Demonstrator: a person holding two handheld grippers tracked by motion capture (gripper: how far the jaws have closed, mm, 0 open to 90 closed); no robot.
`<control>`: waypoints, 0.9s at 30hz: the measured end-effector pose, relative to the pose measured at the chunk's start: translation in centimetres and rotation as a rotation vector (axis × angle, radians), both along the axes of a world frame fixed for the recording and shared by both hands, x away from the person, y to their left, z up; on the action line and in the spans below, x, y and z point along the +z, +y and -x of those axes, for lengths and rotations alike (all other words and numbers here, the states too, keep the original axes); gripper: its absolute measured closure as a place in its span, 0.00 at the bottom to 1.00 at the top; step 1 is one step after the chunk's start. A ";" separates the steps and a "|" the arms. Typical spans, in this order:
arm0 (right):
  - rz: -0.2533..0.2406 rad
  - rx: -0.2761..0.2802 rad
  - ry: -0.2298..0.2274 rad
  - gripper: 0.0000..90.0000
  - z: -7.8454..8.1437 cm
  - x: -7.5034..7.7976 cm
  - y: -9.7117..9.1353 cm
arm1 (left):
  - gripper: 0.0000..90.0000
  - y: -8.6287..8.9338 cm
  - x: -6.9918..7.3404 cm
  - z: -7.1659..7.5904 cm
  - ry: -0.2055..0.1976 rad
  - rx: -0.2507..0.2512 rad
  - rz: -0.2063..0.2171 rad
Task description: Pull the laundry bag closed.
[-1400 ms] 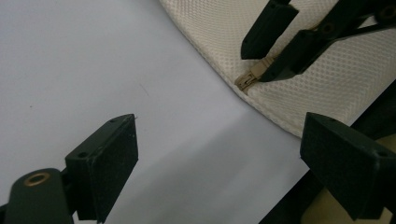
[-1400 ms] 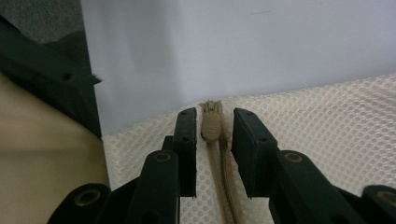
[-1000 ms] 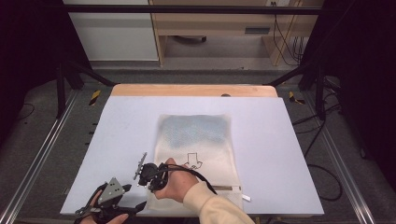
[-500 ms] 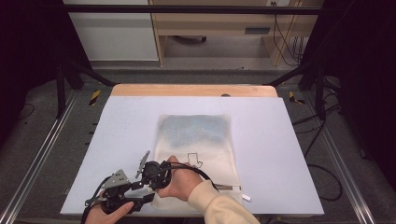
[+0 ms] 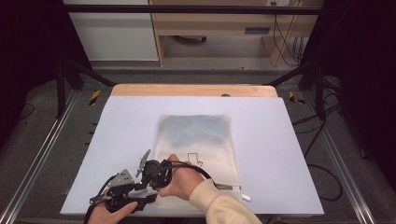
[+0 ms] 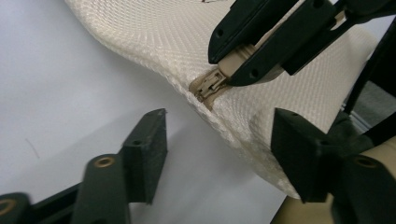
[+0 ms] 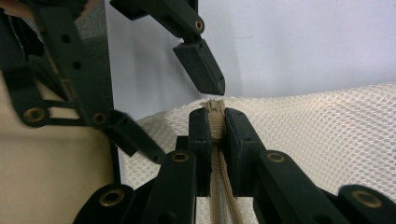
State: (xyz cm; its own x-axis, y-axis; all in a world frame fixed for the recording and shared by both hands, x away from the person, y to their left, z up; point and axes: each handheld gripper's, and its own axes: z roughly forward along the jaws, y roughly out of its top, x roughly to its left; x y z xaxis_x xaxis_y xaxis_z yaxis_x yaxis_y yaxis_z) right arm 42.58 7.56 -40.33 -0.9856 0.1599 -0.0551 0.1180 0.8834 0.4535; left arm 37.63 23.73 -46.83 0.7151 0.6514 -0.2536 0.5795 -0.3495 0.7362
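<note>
A cream mesh fabric zip pouch (image 5: 196,144) lies mid-worktop, its long axis running toward the far edge. At its near left corner the right tool (image 7: 214,122) is clenched on the beige zipper pull (image 6: 211,85). The left tool (image 6: 219,154), jaws spread, straddles the pouch edge just beside it, nearer the corner. The right gripper view shows the zip's teeth; the high view hides them.
</note>
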 end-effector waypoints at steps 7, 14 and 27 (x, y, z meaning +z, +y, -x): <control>-0.011 -0.003 0.003 0.91 -0.1 0.3 -0.2 | 0.56 0.1 0.0 -0.6 0.013 -0.070 0.058; -0.016 -0.016 0.012 0.91 -0.1 0.3 -0.2 | 0.57 -0.6 -0.5 -1.8 0.036 -0.092 0.086; -0.012 -0.011 0.002 0.91 -0.2 0.3 -0.2 | 0.69 -1.0 -0.8 -2.8 0.040 -0.093 0.081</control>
State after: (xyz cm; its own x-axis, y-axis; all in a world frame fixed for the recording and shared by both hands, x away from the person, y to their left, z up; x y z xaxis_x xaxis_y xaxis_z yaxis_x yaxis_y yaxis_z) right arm 42.78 7.33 -40.08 -0.9838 0.1716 -0.0512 0.1287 0.8763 0.4642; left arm 40.46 22.71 -47.59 0.7594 0.5593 -0.3325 0.5773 -0.3432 0.7409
